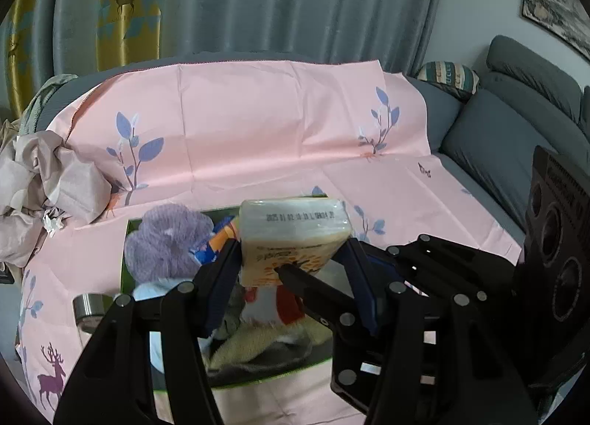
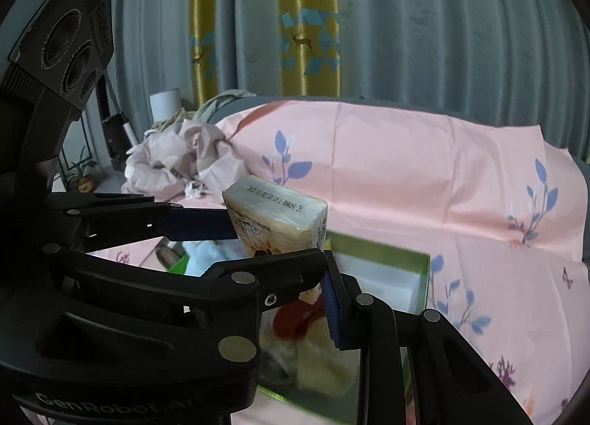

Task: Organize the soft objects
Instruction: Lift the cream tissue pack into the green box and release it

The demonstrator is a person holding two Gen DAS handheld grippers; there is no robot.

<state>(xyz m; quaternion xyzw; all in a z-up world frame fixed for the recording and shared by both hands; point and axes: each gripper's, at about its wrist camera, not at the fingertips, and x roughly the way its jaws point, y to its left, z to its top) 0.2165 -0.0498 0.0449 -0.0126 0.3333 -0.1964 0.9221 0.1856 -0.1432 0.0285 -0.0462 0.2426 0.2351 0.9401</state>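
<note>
A: Right up close, the left gripper [image 1: 291, 259] has its jaws clamped on the tissue pack [image 1: 295, 237], one blue pad on each side, and the pack sits upright with its printed date strip facing the camera

B: And the right gripper [image 2: 284, 240] reaches in across it. In the right wrist view its two fingers sit on either side of that same tissue pack [image 2: 276, 218], one flat against the pack's far side, the other just beside its near face. Whether that one presses the wrapper or only sits close, I cannot tell

A: Below the pack is the green-rimmed box [image 1: 127, 237], lying flat on the pink sheet [image 1: 258, 122]. The pack hangs above its open top, not resting on anything inside

B: Inside the box, from the left wrist view: a purple fluffy item [image 1: 166, 240] at the far left corner, something orange and blue beside it, a red-and-white soft piece under the pack, and a cream plush toy [image 1: 258, 340] nearer the camera

A: Just left of the box stands a metal-capped jar [image 1: 90, 312]

B: Further back, a crumpled pile of pale cloth [image 1: 48, 181] lies at the sheet's left edge

A: Behind everything, grey-blue curtains [image 1: 276, 0] with a yellow deer-print panel, and a grey sofa [image 1: 497, 122] off to the right
</note>
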